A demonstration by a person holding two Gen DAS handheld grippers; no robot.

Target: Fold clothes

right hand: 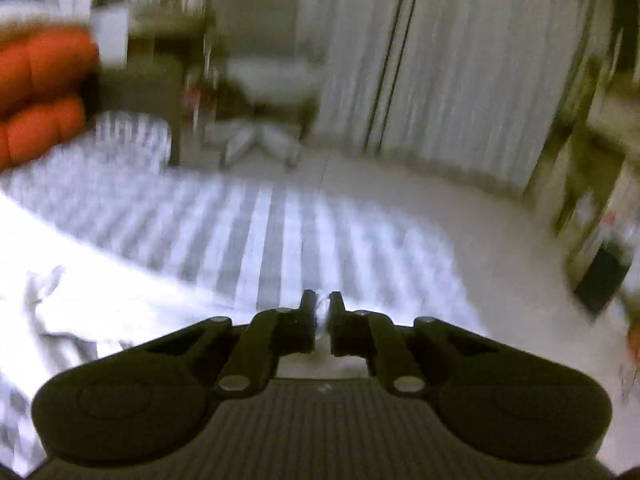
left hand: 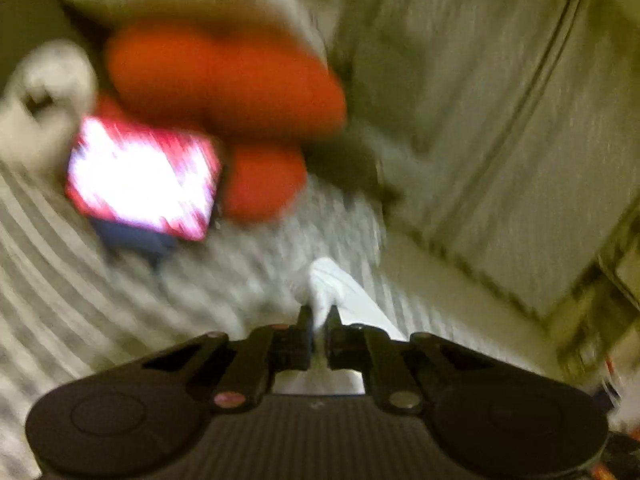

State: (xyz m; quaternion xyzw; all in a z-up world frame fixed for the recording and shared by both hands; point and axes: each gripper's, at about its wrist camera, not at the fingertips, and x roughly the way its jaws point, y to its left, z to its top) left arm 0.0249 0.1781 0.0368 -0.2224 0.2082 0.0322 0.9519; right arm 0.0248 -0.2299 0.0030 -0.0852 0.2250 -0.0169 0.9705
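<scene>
Both views are blurred by motion. My left gripper (left hand: 319,312) is shut on a fold of white cloth (left hand: 332,284) that sticks up between its fingers and trails off to the lower right. My right gripper (right hand: 321,300) is shut on a thin edge of the white garment (right hand: 100,300), which spreads out bright to the left across the striped bed cover (right hand: 256,232). The rest of the garment under both grippers is hidden by their black bodies.
An orange cushion (left hand: 224,80) and a folded red-and-white item (left hand: 144,180) lie on the striped cover (left hand: 60,272) ahead of the left gripper. White cupboard doors (right hand: 440,80), a pale floor (right hand: 460,208) and a chair (right hand: 264,88) lie beyond the bed.
</scene>
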